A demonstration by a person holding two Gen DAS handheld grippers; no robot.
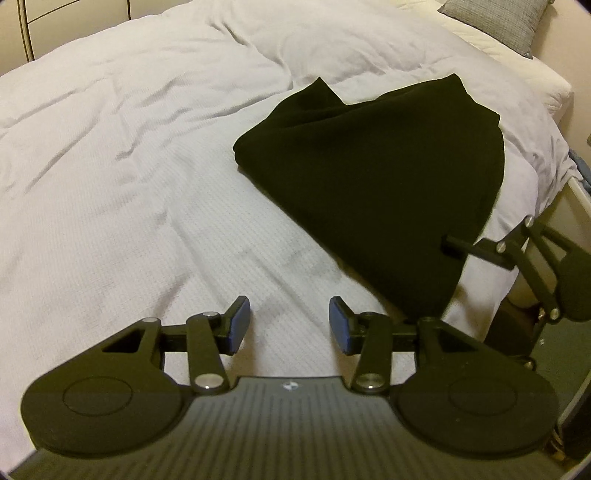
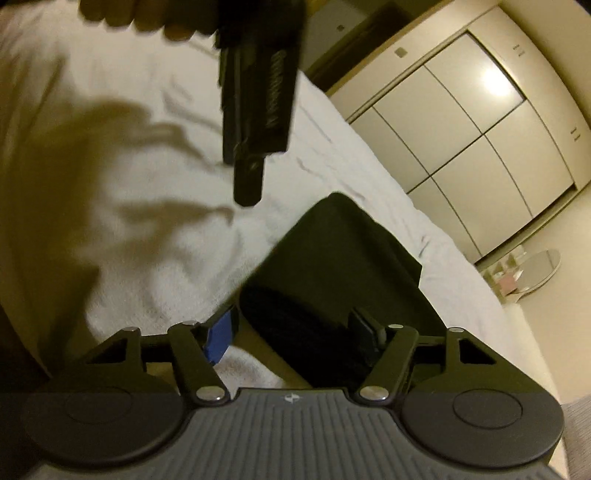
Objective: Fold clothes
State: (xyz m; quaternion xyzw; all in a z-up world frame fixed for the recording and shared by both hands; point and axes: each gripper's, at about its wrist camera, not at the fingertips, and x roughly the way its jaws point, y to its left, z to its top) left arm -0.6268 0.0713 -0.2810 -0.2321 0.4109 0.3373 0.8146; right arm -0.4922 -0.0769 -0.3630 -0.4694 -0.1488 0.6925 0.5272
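Note:
A black garment [image 1: 384, 177] lies folded on the white bed [image 1: 129, 166], at its right side. My left gripper [image 1: 290, 325] is open and empty, just above the sheet to the left of the garment's near corner. The right gripper shows in the left wrist view [image 1: 458, 247] touching the garment's right edge. In the right wrist view the right gripper [image 2: 291, 336] is open, with its jaws on either side of the garment's [image 2: 332, 258] near edge. The cloth lies between the fingers, which are not closed on it. The left gripper's handle [image 2: 258, 99] hangs above.
A grey pillow [image 1: 498, 18] lies at the head of the bed. The bed's right edge [image 1: 554, 177] drops off near the garment. White wardrobe doors [image 2: 480, 140] and a small round table [image 2: 532, 273] stand beyond the bed.

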